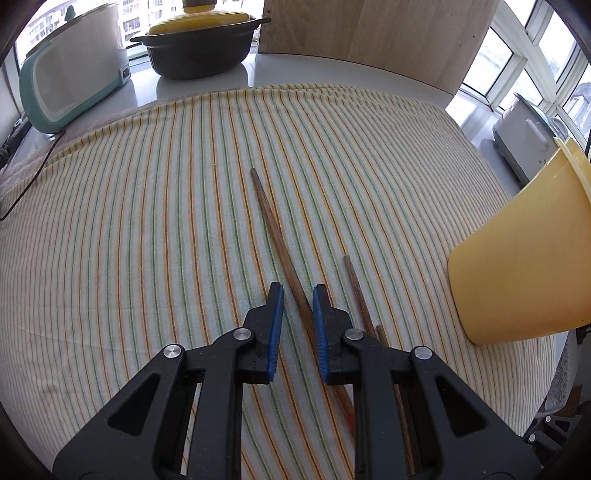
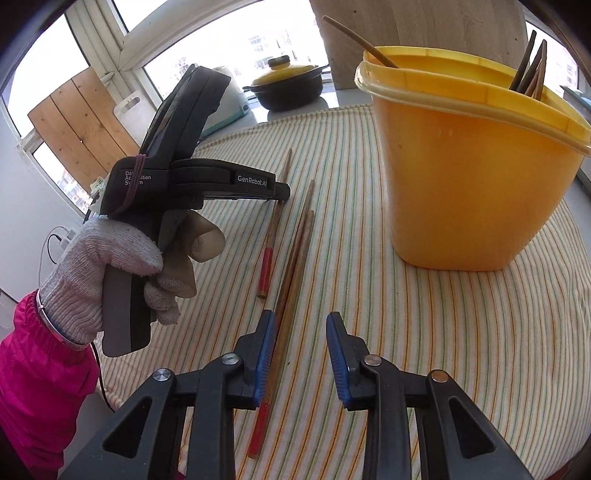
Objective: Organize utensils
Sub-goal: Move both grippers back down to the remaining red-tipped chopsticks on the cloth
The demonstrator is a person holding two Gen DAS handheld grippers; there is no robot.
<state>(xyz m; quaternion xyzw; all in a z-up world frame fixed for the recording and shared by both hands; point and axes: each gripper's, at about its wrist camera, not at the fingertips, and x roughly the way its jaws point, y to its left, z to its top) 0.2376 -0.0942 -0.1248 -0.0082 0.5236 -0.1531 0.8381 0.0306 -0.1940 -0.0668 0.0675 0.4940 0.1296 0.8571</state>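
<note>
Several brown chopsticks lie loose on the striped cloth (image 1: 147, 221). My left gripper (image 1: 297, 291) points down over one long chopstick (image 1: 280, 236), which runs between its blue pads close to the right one. A gap shows on the left side, so the jaws stand open. Two more chopsticks (image 1: 354, 288) lie just to its right. In the right wrist view the left gripper (image 2: 282, 192) hovers over a red-ended chopstick (image 2: 271, 236). My right gripper (image 2: 301, 317) is open, with a pair of chopsticks (image 2: 299, 251) beside its left pad. The yellow container (image 2: 461, 177) holds several chopsticks (image 2: 528, 70).
A gloved hand (image 2: 110, 266) with a pink sleeve holds the left gripper. A black pot with a yellow lid (image 1: 199, 48), a teal and white appliance (image 1: 70, 77) and a wooden board (image 1: 369, 29) stand behind the cloth. Another appliance (image 1: 524, 140) sits far right.
</note>
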